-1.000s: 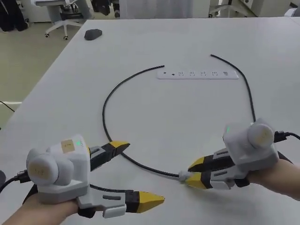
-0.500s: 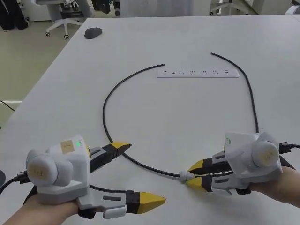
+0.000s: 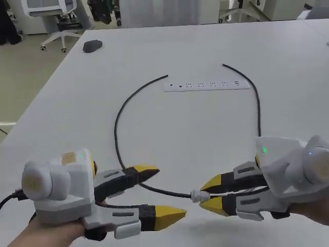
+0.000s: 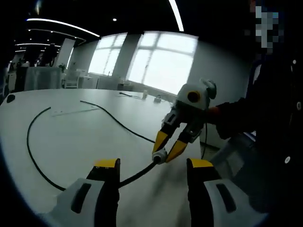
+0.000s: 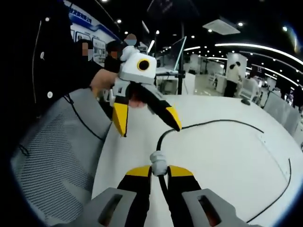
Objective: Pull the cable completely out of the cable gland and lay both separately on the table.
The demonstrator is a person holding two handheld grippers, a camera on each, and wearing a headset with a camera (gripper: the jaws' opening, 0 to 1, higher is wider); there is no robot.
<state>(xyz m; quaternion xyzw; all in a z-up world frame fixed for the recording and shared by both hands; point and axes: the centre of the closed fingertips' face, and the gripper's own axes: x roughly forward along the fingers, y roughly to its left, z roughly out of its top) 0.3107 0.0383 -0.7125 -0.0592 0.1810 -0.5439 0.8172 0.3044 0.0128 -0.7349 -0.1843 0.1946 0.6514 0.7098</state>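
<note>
Cable [image 3: 119, 116] was laid in a wide arc across the white table [image 3: 61, 118], and its near stretch was threaded through a small white cable gland [image 3: 197, 195], found toward 5 o'clock in the head view. The cable gland was pinched between the yellow tips of the right gripper [image 3: 204, 195], whose jaws were drawn in narrow around it. In the right gripper view the cable was seen running back between those jaws. The left gripper [image 3: 168, 190] was held at 9 o'clock from the cable gland, its jaws spread wide with nothing gripped. The cable was passed close under its farther jaw tip; contact could not be told. A power strip [image 3: 205, 85] was placed at 12 o'clock from the cable gland, and a dark mouse [image 3: 92, 46] at 11 o'clock, well apart.
</note>
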